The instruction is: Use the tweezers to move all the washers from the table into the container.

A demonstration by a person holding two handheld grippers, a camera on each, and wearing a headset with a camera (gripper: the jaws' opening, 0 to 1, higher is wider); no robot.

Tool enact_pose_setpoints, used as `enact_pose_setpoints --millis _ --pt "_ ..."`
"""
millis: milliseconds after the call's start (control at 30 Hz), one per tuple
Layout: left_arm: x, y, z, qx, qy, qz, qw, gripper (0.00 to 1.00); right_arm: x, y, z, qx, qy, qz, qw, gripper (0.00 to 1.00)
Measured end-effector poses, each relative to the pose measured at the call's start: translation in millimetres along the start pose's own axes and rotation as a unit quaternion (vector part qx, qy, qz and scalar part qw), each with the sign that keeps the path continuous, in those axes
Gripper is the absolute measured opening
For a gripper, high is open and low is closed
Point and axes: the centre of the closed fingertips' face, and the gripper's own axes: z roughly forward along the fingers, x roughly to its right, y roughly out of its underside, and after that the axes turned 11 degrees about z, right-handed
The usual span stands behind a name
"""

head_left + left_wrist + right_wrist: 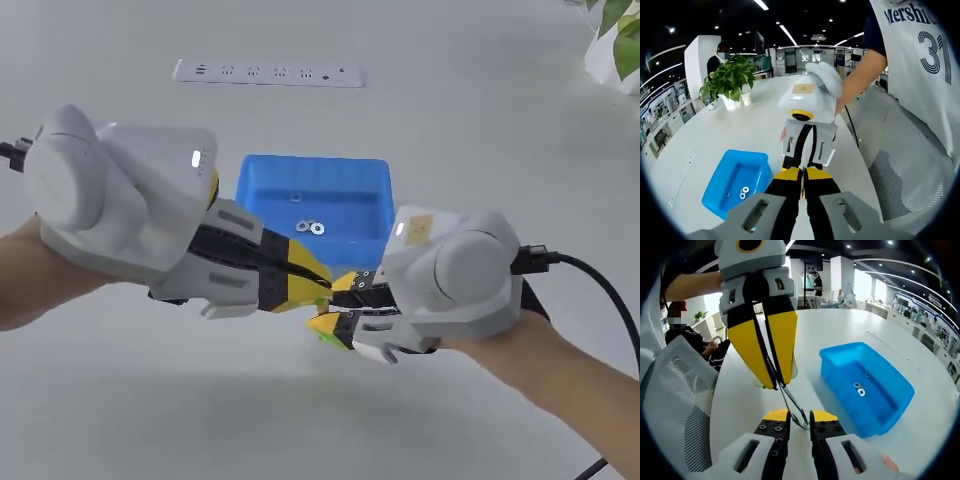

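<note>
Two grippers meet tip to tip just before the blue container [262, 180]. The left gripper [315, 275] is clamped on the tweezers [791, 406], which point lengthwise into the right gripper [799, 418], its jaws nearly together; whether they pinch is unclear. Washers [310, 228] lie inside the container.

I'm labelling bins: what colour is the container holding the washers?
Bright blue; the container shows best in the right gripper view.
</note>
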Motion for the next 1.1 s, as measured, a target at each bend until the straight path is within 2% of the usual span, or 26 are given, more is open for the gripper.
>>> enact_pose_setpoints --millis 200,633,867,1100 --pt "-3.0 -0.5 1.6 0.000 0.003 -0.003 1.0000 0.05 -0.8 0.1 -0.1 -0.002 -0.012 -0.004 0.9999 0.14" --pt "-2.9 -1.6 4.0 0.003 0.013 -0.011 0.9999 0.06 -1.1 0.8 -1.2 0.000 -0.009 -0.006 0.9999 0.12" --pt "-1.5 -1.8 2.4 -0.011 0.013 0.003 0.9999 0.05 -1.5 1.0 -3.1 -0.005 -0.005 -0.008 0.9999 0.12" --pt "-5.1 -9.3 -6.9 -0.007 0.005 0.010 0.9999 0.05 -2.3 -9.6 -9.5 0.004 0.000 -0.014 0.9999 0.12"
